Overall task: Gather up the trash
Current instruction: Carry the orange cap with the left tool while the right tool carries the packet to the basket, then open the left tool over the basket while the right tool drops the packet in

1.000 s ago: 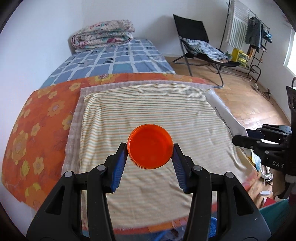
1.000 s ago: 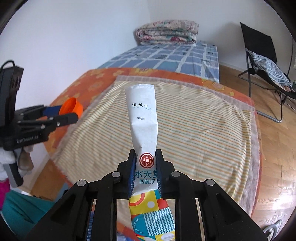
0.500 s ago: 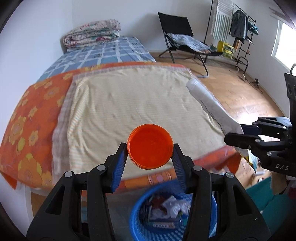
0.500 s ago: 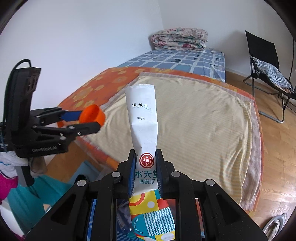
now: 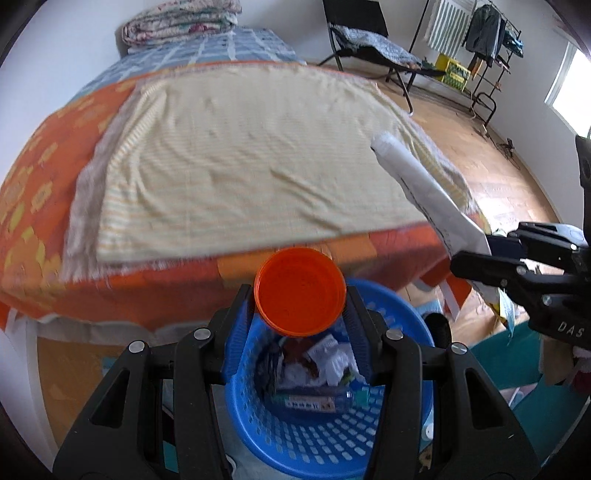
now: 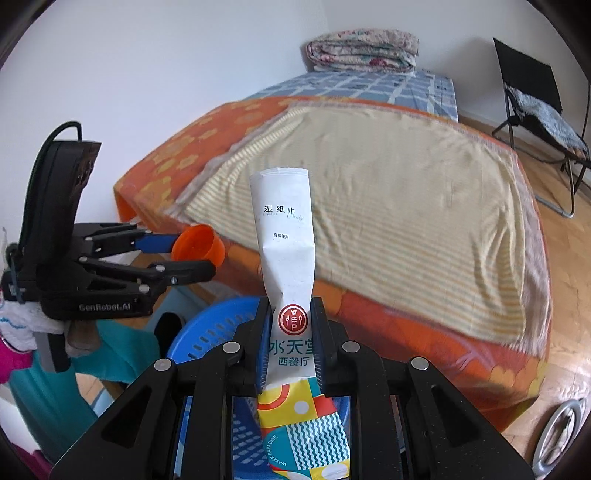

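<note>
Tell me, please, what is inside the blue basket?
The basket holds crumpled white paper and wrappers. The orange cap and left claw hide the rest.

I saw a bed (image 5: 229, 173) covered by a yellow striped sheet (image 6: 406, 192) laid over an orange flowered cover (image 5: 33, 206). A blue checked blanket (image 6: 369, 83) lay at the far end, with a folded quilt (image 5: 181, 16) on it against the wall. A black folding chair (image 6: 532, 99) stood on the wooden floor (image 5: 480, 147). A clothes rack (image 5: 484, 40) stood near the window.
</note>
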